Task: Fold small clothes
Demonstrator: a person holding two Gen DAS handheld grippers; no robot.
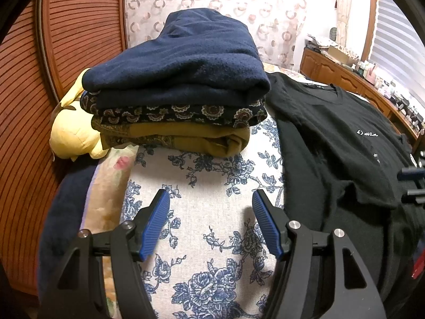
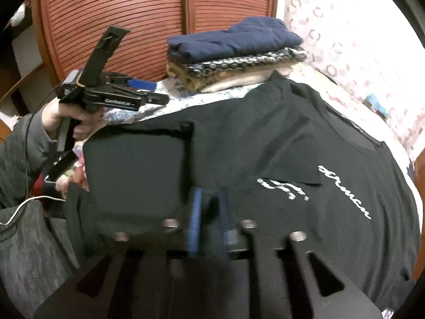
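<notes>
A black T-shirt (image 1: 332, 146) with white lettering lies spread on the bed, and its left sleeve (image 2: 138, 170) is folded in over the body. My right gripper (image 2: 209, 192) hovers low over the shirt near that sleeve's edge. Its blue pads stand a small gap apart, and through the blur I see no cloth pinched between them. My left gripper (image 1: 210, 195) is wide open above the floral bedcover (image 1: 212, 239), left of the shirt, with nothing between its fingers. In the right wrist view the left gripper (image 2: 156, 91) is held by a hand (image 2: 61, 117).
A stack of folded clothes (image 1: 180, 93), navy on top, sits at the bed's far end beside a yellow plush toy (image 1: 69, 133). Slatted wooden wardrobe doors (image 2: 132, 13) stand behind. A wooden dresser (image 1: 345, 74) with small items runs along the right. A grey sleeve (image 2: 21, 146) is at the left.
</notes>
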